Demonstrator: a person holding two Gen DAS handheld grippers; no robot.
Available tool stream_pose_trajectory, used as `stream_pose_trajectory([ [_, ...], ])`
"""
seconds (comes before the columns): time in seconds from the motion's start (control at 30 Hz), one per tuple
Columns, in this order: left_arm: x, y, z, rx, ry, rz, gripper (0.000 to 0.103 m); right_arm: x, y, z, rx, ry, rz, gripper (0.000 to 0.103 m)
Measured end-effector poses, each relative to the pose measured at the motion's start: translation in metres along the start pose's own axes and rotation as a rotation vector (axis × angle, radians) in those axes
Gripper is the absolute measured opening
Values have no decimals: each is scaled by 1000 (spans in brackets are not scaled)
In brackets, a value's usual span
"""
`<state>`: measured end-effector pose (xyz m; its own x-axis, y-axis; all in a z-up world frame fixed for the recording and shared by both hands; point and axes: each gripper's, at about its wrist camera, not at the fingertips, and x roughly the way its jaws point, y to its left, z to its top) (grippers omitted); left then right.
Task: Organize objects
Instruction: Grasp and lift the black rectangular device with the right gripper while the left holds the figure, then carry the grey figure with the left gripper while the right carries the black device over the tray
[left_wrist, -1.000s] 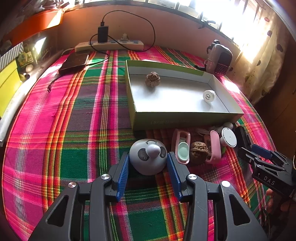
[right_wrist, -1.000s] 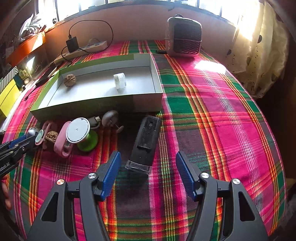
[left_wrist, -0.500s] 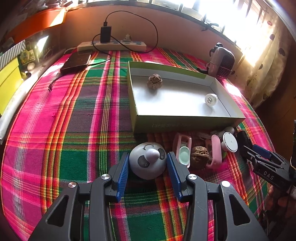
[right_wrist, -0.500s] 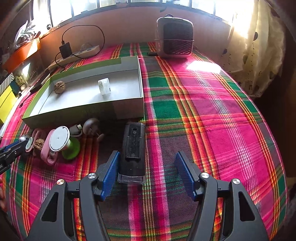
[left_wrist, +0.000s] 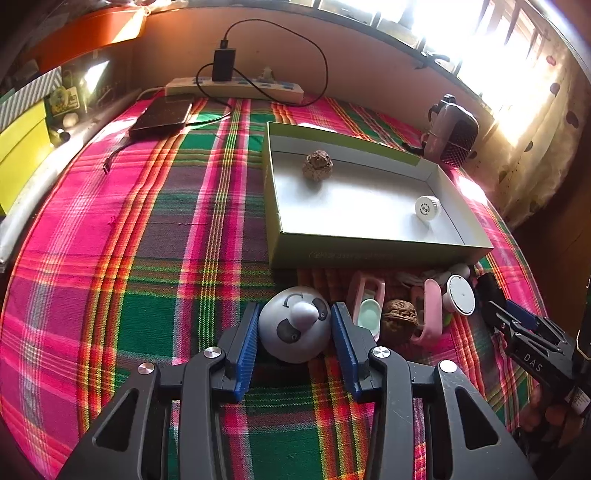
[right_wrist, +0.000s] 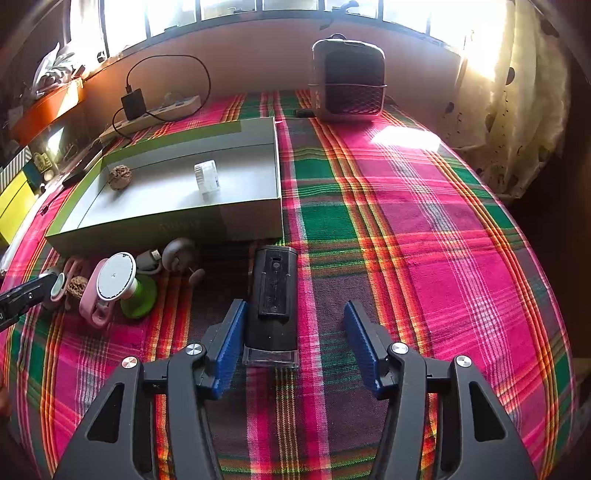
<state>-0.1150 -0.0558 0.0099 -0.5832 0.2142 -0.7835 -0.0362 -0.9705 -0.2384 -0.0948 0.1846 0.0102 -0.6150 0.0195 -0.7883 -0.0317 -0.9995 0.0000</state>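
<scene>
A grey dome with a panda face (left_wrist: 294, 325) sits on the plaid cloth in front of the green box (left_wrist: 369, 254). My left gripper (left_wrist: 295, 312) is closing on it, and both blue pads touch its sides. A black oblong device (right_wrist: 272, 299) lies between the jaws of my right gripper (right_wrist: 295, 321), which are closing. The left pad (right_wrist: 229, 347) is right beside it and the right pad (right_wrist: 360, 347) stands well off. Inside the box lie a walnut (left_wrist: 317, 166) and a white cap (left_wrist: 427, 208).
Between the grippers lie pink clips (left_wrist: 430, 310), a mint piece (left_wrist: 369, 312), a second walnut (left_wrist: 400, 321) and a white disc on a green spool (right_wrist: 116, 277). A power strip (left_wrist: 236, 88) and a dark slab (left_wrist: 162, 118) sit at the back. A small heater (right_wrist: 347, 81) stands back right.
Both pairs of jaws have narrowed. The left pads now meet the dome's sides. The right gripper's left pad has come up beside the black device.
</scene>
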Motion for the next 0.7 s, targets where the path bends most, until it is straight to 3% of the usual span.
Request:
stream_pose_trajectory([
  [0.17, -2, 4, -1, -22, -3, -13, 34, -2, -3, 0, 12, -7, -5, 36],
  [0.3, -3, 5, -1, -38, -7, -21, 31, -2, -3, 0, 11, -9, -6, 29],
  [0.7, -7, 6, 0, -39, -24, -18, 27, -3, -3, -1, 8, -11, -2, 29],
])
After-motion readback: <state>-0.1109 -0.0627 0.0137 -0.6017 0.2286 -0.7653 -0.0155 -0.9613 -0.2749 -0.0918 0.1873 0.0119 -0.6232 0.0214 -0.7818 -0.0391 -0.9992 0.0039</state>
